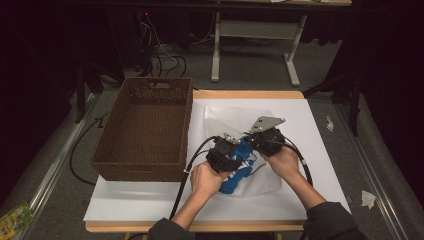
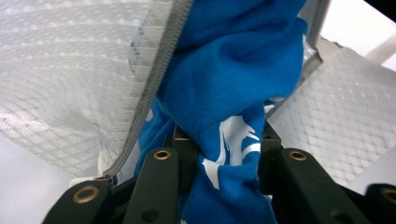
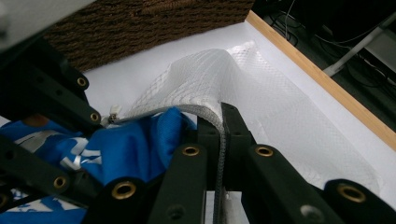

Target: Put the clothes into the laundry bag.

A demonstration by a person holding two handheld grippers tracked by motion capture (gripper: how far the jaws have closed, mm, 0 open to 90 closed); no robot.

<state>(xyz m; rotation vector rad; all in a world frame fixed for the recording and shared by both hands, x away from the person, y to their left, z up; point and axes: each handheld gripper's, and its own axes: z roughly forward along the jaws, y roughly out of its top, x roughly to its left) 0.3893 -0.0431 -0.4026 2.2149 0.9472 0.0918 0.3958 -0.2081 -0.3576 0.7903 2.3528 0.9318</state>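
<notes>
A blue garment (image 1: 234, 178) with white print lies partly inside a white mesh bag (image 1: 263, 183) at the table's middle. In the left gripper view my left gripper (image 2: 224, 149) is shut on a bunched fold of the blue garment (image 2: 233, 84), which pokes into the bag's mouth beside the grey zipper (image 2: 149, 98). My right gripper (image 3: 219, 126) is shut on the zippered rim (image 3: 187, 109) of the mesh bag (image 3: 261, 93) and holds that rim up. In the high view the left gripper (image 1: 238, 153) and right gripper (image 1: 251, 144) sit close together over the bag.
A brown wicker basket (image 1: 135, 170) with nothing in it stands at the left on the white table cover (image 1: 310, 150). The wooden table edge (image 3: 327, 88) runs behind the bag. Cables trail from both grippers toward the person.
</notes>
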